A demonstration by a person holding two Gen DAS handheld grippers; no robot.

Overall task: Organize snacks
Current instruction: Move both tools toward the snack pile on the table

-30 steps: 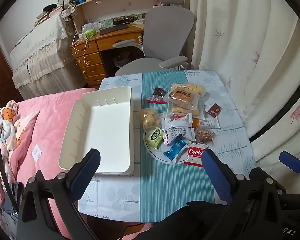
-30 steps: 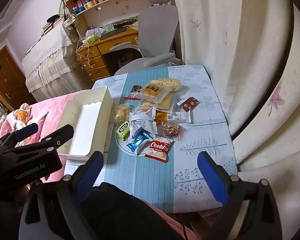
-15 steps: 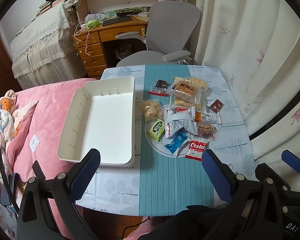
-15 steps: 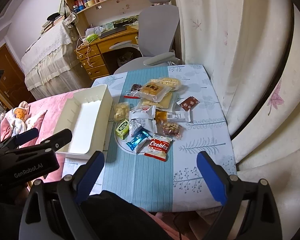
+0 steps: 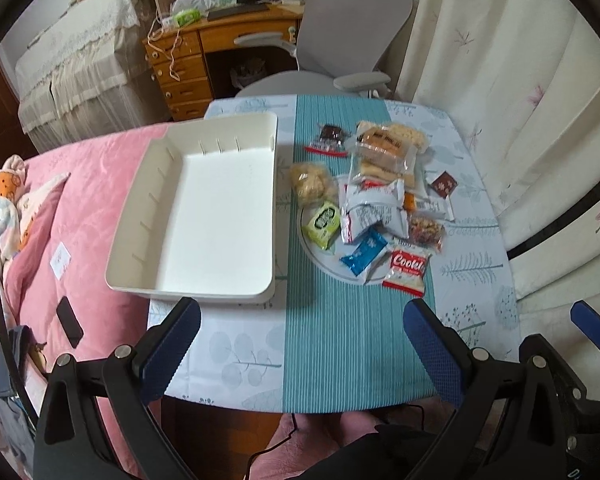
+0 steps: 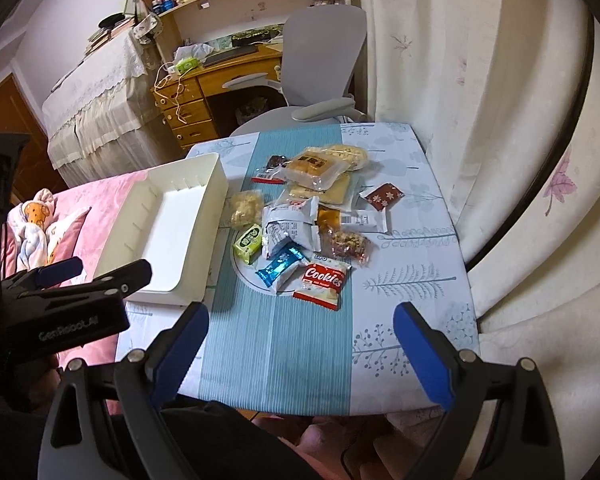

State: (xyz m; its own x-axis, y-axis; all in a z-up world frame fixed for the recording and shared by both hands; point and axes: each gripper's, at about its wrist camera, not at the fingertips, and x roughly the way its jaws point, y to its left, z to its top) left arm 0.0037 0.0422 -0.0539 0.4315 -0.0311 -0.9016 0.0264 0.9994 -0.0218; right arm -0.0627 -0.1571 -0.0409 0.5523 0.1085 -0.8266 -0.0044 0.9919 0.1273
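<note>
Striped cloth counter [image 5: 340, 340]: glossy snack packets [image 5: 372, 204] heaped beside rectangular white plastic tray [image 5: 148, 216]. Left gripper [image 5: 300, 344] and right gripper [image 6: 300, 340] fingers spread wide, empty.

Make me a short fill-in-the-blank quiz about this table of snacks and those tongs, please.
1. The white tray holds ____ snacks.
2. The red packet nearest the tongs reads ____.
3. Both the left tongs and right tongs are ____, holding nothing.
4. The green packet lies between the tray and the ____ packet.

Missing words: no; Cookies; open; blue
</note>
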